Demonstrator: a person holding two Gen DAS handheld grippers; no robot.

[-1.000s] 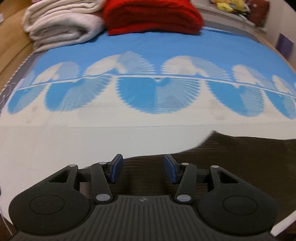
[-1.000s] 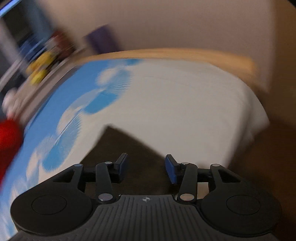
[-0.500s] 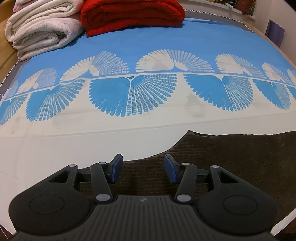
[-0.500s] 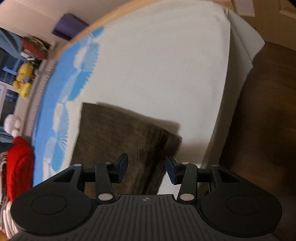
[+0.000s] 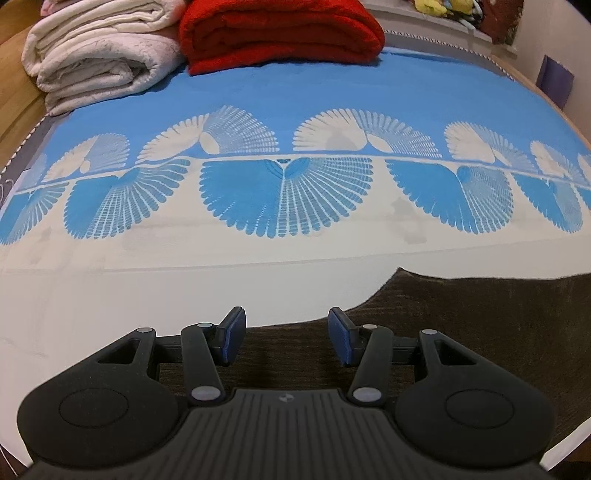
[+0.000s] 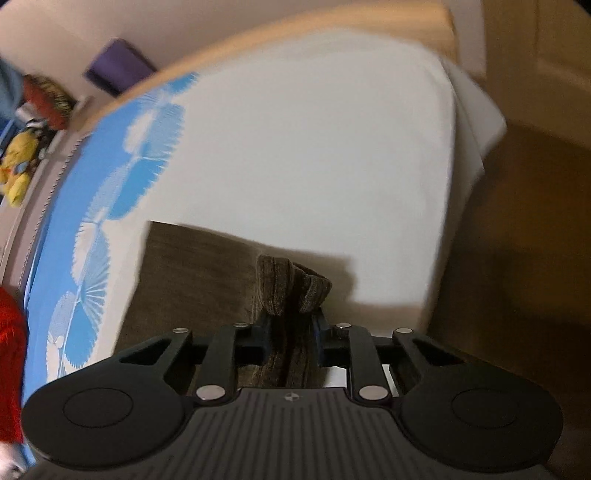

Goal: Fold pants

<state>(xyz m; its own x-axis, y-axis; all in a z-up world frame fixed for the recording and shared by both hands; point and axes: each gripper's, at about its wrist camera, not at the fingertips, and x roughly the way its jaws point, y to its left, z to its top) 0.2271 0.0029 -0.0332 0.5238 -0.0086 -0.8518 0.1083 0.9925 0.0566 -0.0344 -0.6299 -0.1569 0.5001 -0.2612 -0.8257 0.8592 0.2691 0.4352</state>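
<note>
Nearest to me, the right hand-held gripper (image 6: 291, 332) had its 2 blue pads pinched on a bunched edge of the brown corduroy pants (image 6: 192, 280), the cloth standing up in a small ridge just beyond the fingertips, close to the near side of the bed. The left hand-held gripper (image 5: 284, 339) hovered low over another stretch of the same pants (image 5: 480, 332) with its pads spread wide and nothing between them. The pants lay flat on the white part of the bedspread (image 5: 147, 295), near the bed's front edge, 1 straight end showing in the right wrist view. As far as I could judge, the folding had hardly begun: 1 edge was gripped and slightly raised, the other side was not yet taken, and no finished fold was plain to see, though blur in the right view made that hard to settle. Farther back ran the blue fan pattern of the bedspread, and at the far end sat a folded red blanket (image 5: 280, 33) beside a stack of cream blankets (image 5: 99, 51). I could read no brand, label or writing anywhere; each gripper body carried only a small round emblem.
</note>
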